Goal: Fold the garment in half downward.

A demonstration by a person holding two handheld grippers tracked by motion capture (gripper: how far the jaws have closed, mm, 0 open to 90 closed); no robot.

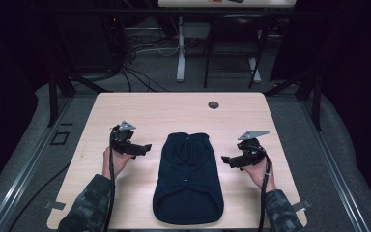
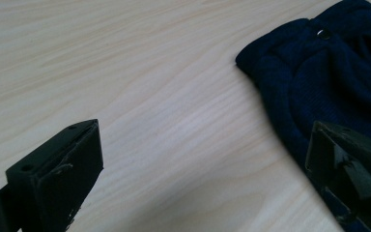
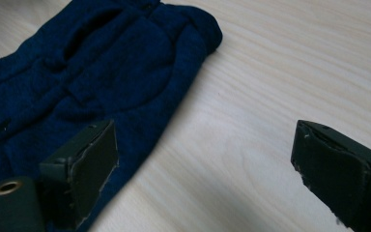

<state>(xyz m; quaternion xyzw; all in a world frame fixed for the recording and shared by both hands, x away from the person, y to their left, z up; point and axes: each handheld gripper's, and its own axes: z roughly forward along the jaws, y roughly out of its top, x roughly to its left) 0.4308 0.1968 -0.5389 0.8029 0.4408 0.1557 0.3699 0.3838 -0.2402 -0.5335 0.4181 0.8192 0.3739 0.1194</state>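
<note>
I count one dark blue garment (image 1: pixel 188 179) lying on one wooden table (image 1: pixel 140 108). I have two grippers: the left gripper (image 1: pixel 142 148) to the garment's left and the right gripper (image 1: pixel 228 160) to its right, each with two black jaws. I see one round hole (image 1: pixel 213 105) in the tabletop beyond the garment.

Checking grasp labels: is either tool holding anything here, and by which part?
Nothing is held. The left tool and right tool are both open, each beside a long edge of the dark blue garment lying flat on the table.
</note>
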